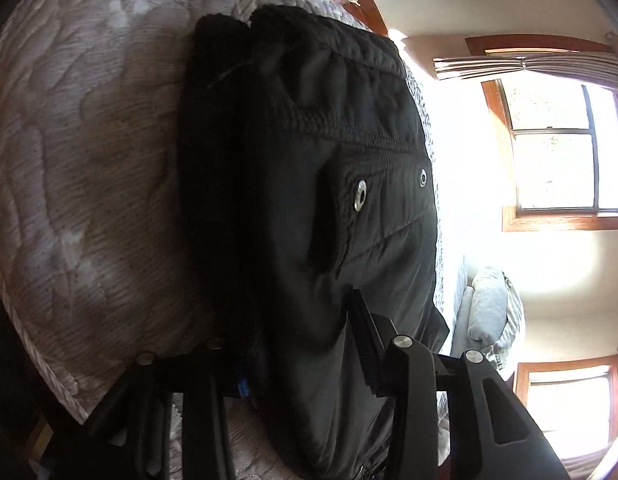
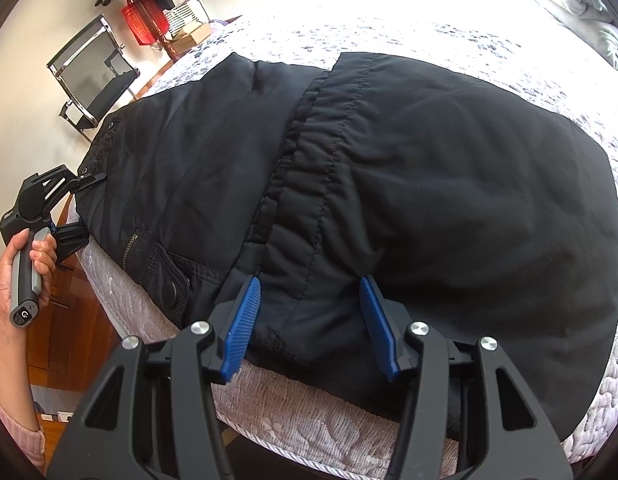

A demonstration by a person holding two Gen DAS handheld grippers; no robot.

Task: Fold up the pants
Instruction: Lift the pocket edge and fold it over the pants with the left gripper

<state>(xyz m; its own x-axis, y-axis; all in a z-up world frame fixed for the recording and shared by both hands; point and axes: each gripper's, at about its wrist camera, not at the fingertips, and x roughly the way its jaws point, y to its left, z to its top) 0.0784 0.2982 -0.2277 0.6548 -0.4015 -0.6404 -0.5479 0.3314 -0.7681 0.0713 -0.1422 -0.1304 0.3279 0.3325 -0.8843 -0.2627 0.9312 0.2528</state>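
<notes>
The right gripper (image 2: 309,320) is wide open. Its two blue fingers (image 2: 245,324) sit on each side of a bump of cloth at the near edge of the black pants (image 2: 429,184), and they are not squeezing it.

The left gripper (image 2: 79,204) is at the far end of the pants, by the waist. Its fingers are spread, with one above the thick cloth and one below. From its own camera the lower finger (image 1: 213,360) is dark and partly hidden, so I cannot tell if it pinches the cloth. A hand (image 2: 27,264) holds its handle.

The pants lie folded over on the bed (image 2: 293,412), close to its near edge. There is lots of bare bed past the pants. Off the bed stand a chair (image 2: 93,72) and a red basket (image 2: 145,20)
</notes>
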